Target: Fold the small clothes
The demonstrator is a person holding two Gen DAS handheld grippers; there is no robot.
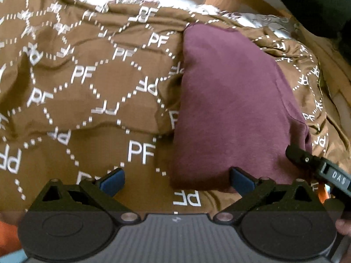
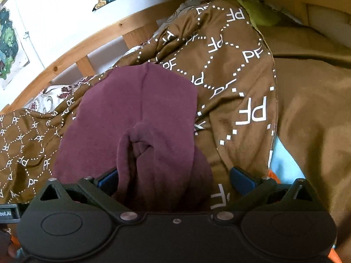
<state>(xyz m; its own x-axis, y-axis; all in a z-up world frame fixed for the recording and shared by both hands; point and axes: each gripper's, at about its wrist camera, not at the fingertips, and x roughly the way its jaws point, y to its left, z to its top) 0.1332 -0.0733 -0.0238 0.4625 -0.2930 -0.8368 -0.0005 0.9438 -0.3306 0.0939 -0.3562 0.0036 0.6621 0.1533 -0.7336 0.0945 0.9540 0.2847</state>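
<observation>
On top of the big brown blanket (image 1: 87,81) with white PF letters lies a dark purple cloth (image 1: 230,100), the small piece of clothing. Behind the blanket runs a wooden bed rail (image 2: 72,52), and a flowery sheet (image 2: 52,96) peeks out between the rail and the blanket. The left gripper (image 1: 177,179) sits low over the blanket with its blue fingers wide apart; the near edge of the purple cloth lies by its right finger. The right gripper (image 2: 175,180) is spread wide too, and a bunched-up part of the purple cloth lies between its fingers, not pinched.
</observation>
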